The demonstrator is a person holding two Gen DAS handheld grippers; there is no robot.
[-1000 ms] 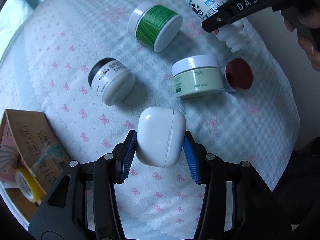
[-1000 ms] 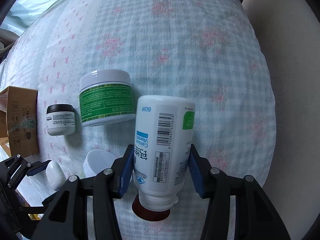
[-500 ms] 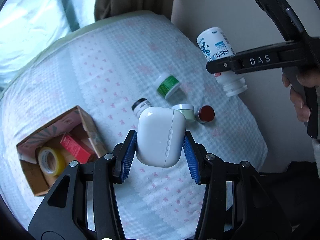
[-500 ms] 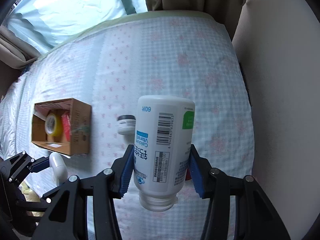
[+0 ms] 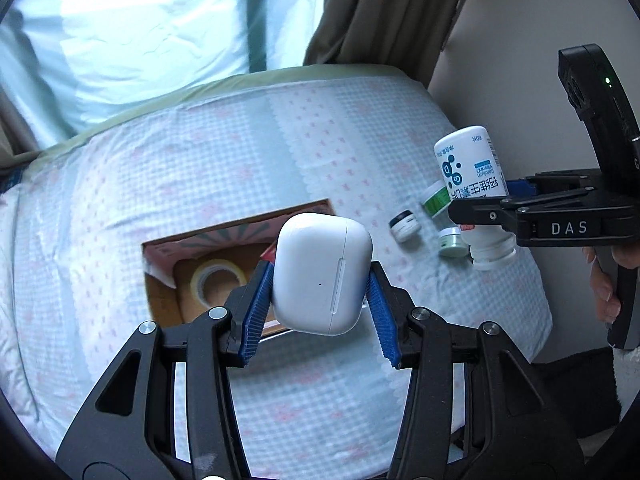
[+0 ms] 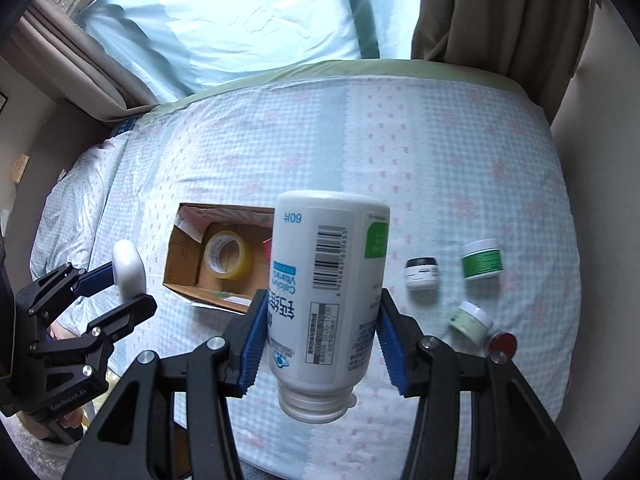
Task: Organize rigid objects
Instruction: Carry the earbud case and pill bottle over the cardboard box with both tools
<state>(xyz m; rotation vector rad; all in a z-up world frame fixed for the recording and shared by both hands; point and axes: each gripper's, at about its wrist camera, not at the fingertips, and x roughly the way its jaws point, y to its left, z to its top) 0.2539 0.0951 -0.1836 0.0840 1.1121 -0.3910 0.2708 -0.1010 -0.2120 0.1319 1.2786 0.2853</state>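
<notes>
My left gripper point(image 5: 318, 308) is shut on a white earbud case point(image 5: 322, 274) and holds it high above the bed, over the near edge of an open cardboard box point(image 5: 168, 296). My right gripper point(image 6: 320, 338) is shut on a white vitamin bottle point(image 6: 328, 304), held neck down and without a cap, above the bed to the right of the box point(image 6: 182, 264). The left gripper and case show in the right wrist view point(image 6: 128, 268). The bottle shows in the left wrist view point(image 5: 474, 184).
The box holds a roll of yellow tape point(image 6: 228, 254) and a red item. On the checked bedspread point(image 6: 460, 160) lie a black-lidded jar point(image 6: 421, 273), a green-labelled jar point(image 6: 482, 259), a pale green jar point(image 6: 470, 318) and a red cap point(image 6: 503, 342). A wall stands at the right, curtains behind.
Both grippers have risen far above the bed with their objects. The left one has moved left, so the box now lies beneath the earbud case. The jars look small and distant.
</notes>
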